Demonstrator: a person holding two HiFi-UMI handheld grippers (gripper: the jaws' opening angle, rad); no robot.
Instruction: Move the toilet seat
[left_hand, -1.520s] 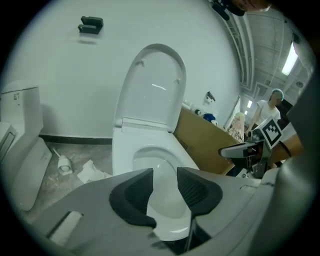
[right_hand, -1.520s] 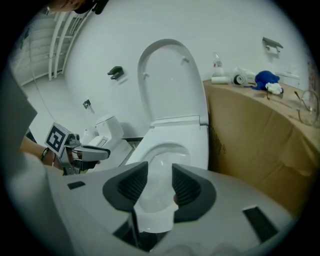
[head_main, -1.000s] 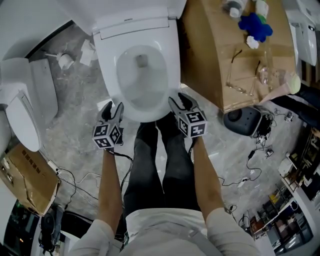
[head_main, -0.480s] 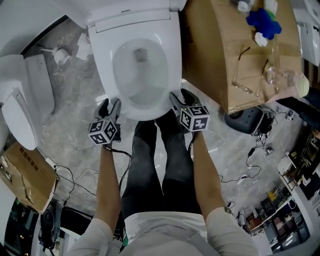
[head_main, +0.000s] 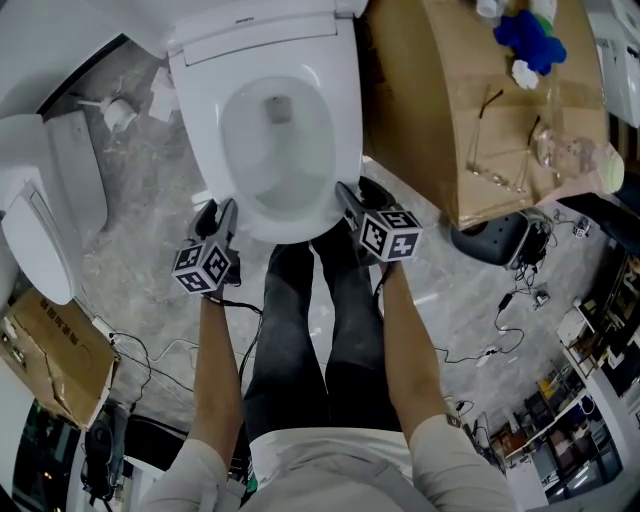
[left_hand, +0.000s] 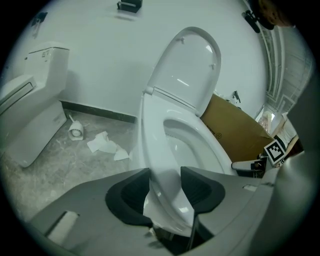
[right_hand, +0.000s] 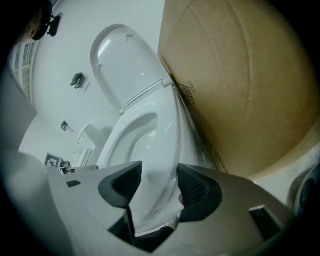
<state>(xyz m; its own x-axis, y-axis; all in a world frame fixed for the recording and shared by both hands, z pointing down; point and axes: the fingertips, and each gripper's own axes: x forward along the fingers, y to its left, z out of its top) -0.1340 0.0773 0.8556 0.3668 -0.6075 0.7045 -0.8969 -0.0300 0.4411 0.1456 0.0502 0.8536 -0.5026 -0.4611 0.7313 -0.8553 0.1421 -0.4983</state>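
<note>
The white toilet seat (head_main: 345, 130) lies down on the bowl, with the lid (left_hand: 192, 65) raised behind it. My left gripper (head_main: 215, 213) is at the seat's front left. In the left gripper view the seat's rim (left_hand: 155, 145) fills the gap of the left gripper (left_hand: 165, 185); its jaws are closing and both pads touch the rim. My right gripper (head_main: 352, 196) is at the front right. In the right gripper view the rim (right_hand: 165, 130) runs between the jaws of the right gripper (right_hand: 160, 185), which stand wide around it.
A large cardboard box (head_main: 450, 120) stands close against the toilet's right side. A second toilet (head_main: 40, 230) stands at the left, with a paper roll (head_main: 125, 112) and scraps on the floor. Cables (head_main: 500, 320) and a black device (head_main: 490, 240) lie at the right. The person's legs (head_main: 320, 320) stand before the bowl.
Both grippers have moved forward from just short of the bowl onto the seat's front rim. The rim now sits between each pair of jaws.
</note>
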